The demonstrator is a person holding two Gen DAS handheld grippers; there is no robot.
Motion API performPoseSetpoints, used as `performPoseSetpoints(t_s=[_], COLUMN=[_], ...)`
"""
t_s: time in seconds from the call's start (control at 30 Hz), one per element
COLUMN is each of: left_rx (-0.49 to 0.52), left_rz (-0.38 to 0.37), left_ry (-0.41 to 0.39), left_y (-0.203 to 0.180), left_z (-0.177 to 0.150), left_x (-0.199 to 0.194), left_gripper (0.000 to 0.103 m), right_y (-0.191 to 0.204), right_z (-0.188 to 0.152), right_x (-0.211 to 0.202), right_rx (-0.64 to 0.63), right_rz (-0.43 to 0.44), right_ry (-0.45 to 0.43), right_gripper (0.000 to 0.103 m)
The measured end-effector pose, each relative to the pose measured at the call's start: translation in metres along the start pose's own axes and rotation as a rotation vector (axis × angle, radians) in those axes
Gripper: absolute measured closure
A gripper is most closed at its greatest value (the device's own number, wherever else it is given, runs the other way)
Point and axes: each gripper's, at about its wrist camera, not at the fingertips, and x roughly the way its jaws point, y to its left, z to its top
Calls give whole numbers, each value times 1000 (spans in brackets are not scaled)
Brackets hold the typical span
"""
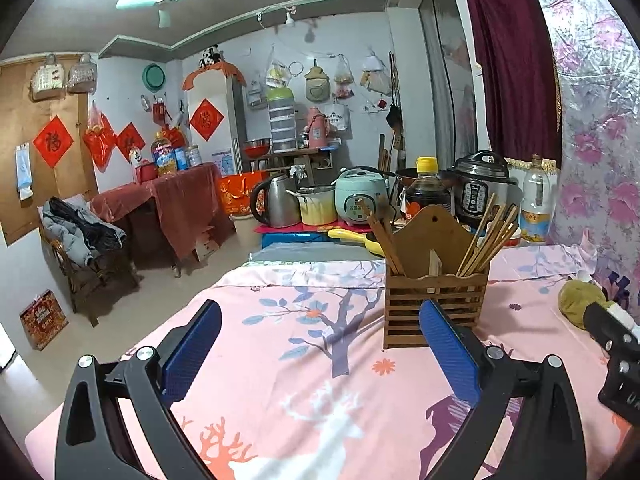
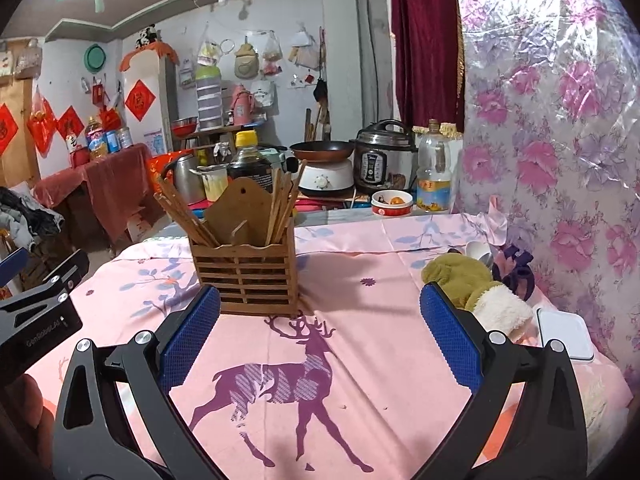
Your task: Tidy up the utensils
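Both sets of jaws stand spread wide with nothing between them. The left gripper hangs over the pink cloth, with the holder just beyond its right pad. The right gripper sits to the right of it, and in its view the holder stands just past its left pad.

The holder is a slatted wooden box, upright on the cloth near the middle of the surface, with a tall back board and a divider making two compartments. Chopsticks lean fanned in the right compartment, and a darker bunch leans in the left one. Whether a spoon handle stands among the left bunch is hard to tell.

The sticks look light, stiff, thin and smooth, so they would likely slip or roll in a loose pinch. A grip across several at mid-length, above the rim, seems safest. The holder looks light too and could tip or slide on the soft cloth if a stick is dragged sideways.

Far right on the cloth lie a plush toy and a white lidded box.
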Motion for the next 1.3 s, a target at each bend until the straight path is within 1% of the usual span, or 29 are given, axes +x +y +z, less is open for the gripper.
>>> performPoseSetpoints(t_s=[0.13, 0.3, 1.3], left_rx=[-14, -7, 32], left_rz=[-7, 3, 6], left_ry=[14, 9, -4], left_y=[2, 1, -8], left_z=[1, 1, -4], left_x=[1, 1, -6], left_gripper=[6, 6, 6], right_y=[8, 13, 12], right_z=[-4, -6, -3], right_x=[-2, -5, -7], right_rx=[-34, -52, -47], right_rz=[-8, -8, -14], right_ry=[-7, -13, -12], right_gripper=[6, 6, 6])
